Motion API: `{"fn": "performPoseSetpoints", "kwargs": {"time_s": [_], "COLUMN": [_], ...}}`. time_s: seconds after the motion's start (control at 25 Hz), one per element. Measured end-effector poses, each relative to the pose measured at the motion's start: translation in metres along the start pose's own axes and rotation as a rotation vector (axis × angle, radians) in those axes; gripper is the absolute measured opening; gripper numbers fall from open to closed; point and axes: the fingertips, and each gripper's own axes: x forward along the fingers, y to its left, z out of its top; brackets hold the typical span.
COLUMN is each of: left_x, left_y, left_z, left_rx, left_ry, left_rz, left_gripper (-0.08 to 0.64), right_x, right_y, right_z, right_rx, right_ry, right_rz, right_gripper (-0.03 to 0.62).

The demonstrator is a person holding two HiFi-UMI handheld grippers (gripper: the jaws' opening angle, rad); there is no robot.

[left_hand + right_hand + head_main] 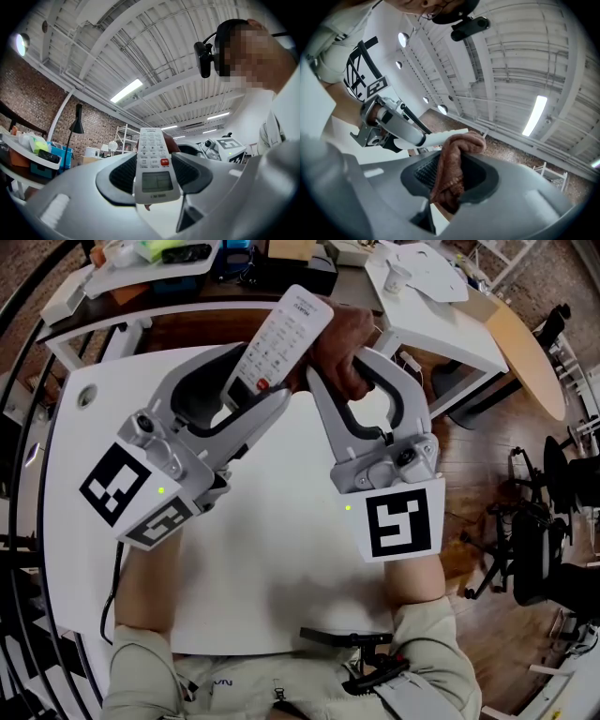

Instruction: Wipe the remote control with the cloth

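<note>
My left gripper (pixel 255 382) grips the remote control (pixel 281 334) in half-open jaws, raised above the white counter (pixel 272 577). My right gripper (pixel 345 371) pinches the cloth (pixel 342 329) in narrow jaws against the remote's right edge. A cluttered desk (pixel 169 268) stands beyond the counter's far edge.

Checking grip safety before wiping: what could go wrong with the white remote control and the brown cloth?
The left gripper pinches the white plastic remote control by its edges near the display end only; cloth pressure on the far end could lever it loose over the white table. The bunched brown cloth in the right gripper could drag out of the jaws.
</note>
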Motion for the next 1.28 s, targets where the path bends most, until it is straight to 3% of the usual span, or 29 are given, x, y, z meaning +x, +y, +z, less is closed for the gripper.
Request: {"fn": "performPoseSetpoints", "kwargs": {"time_s": [0.28,0.68,1.04,1.28], "left_x": [-0.003,-0.006,-0.007,-0.007], "left_y": [0.004,0.010,0.010,0.009], "left_z": [0.004,0.006,0.008,0.007], "left_rx": [-0.012,-0.042,-0.056,-0.061], "left_ry": [-0.015,-0.030,-0.034,-0.036], "left_rz": [0.024,0.039,0.029,0.023], "left_gripper": [0.244,0.244,0.244,0.244], "right_x": [0.000,0.002,0.002,0.001], "right_y": [0.022,0.047,0.048,0.049], "right_z": [-0.001,-0.001,0.002,0.003], "right_rx": [-0.065,-0.063,-0.019,0.117], "right_ry": [0.021,0.015,0.008,-0.027], "right_rz": [0.065,0.154,0.180,0.228], "right_gripper": [0.104,0.104,0.103,0.104]}}
